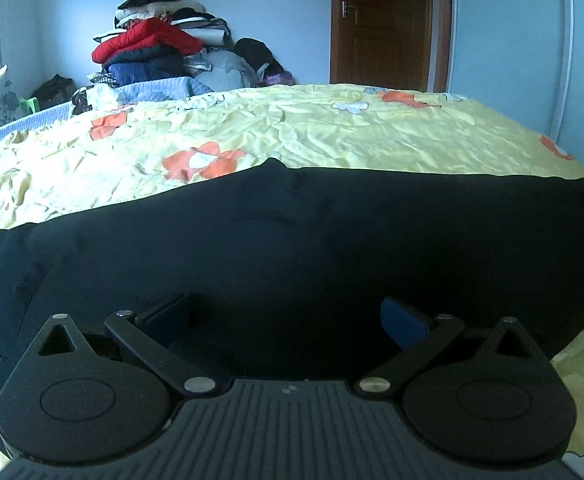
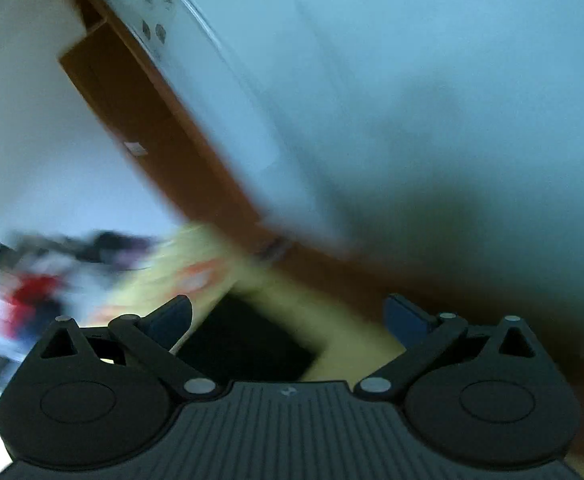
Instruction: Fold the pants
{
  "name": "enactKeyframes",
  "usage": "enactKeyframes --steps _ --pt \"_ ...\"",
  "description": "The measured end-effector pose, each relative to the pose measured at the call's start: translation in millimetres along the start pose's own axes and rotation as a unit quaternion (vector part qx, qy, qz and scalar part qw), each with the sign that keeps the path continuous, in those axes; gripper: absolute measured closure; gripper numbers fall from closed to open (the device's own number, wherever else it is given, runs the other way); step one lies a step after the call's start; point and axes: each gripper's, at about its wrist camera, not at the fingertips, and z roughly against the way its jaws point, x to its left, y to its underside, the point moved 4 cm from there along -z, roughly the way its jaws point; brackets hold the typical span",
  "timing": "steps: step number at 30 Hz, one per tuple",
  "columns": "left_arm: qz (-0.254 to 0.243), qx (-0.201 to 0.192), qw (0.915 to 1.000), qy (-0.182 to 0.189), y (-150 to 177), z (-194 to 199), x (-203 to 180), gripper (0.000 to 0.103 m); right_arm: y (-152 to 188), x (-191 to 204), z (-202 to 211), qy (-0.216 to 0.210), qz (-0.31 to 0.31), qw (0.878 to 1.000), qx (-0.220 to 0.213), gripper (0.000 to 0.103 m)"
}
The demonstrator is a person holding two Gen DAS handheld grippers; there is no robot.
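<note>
Lying flat near the bed's (image 1: 332,132) front edge, black pants (image 1: 292,232) sit under the wide-open, empty left gripper (image 1: 288,316); right gripper (image 2: 290,316) also gapes empty.

Pants (image 1: 292,240) flat on bed (image 1: 332,132), clothes pile (image 1: 160,44) behind, door (image 1: 384,24) right.
</note>
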Motion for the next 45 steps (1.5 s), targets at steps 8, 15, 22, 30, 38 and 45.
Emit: enactKeyframes --steps 8,15,22,30,38,45 --pt "0.001 0.0 1.0 0.001 -0.1 0.0 1.0 0.0 26.4 5.0 -20.3 -0.069 -0.051 0.993 0.077 0.0" --pt "0.001 0.0 1.0 0.001 0.0 -0.3 1.2 0.0 23.8 19.2 -44.7 -0.052 -0.019 0.996 0.066 0.0" --pt "0.002 0.001 1.0 0.001 0.1 -0.4 1.3 0.0 22.6 21.9 -60.0 -0.051 0.011 0.998 0.032 0.016" --pt "0.002 0.0 1.0 0.001 0.2 -0.3 1.1 0.0 25.8 15.2 -67.7 -0.069 -0.041 0.996 0.034 0.093" --pt "0.031 -0.037 0.9986 -0.018 -2.0 18.1 13.3 0.001 62.2 136.6 -46.9 -0.238 0.037 0.966 0.091 0.093" --pt "-0.011 -0.091 0.988 -0.124 -3.1 44.1 33.5 0.0 181.4 245.9 -56.5 -0.334 0.144 0.902 0.23 0.093"
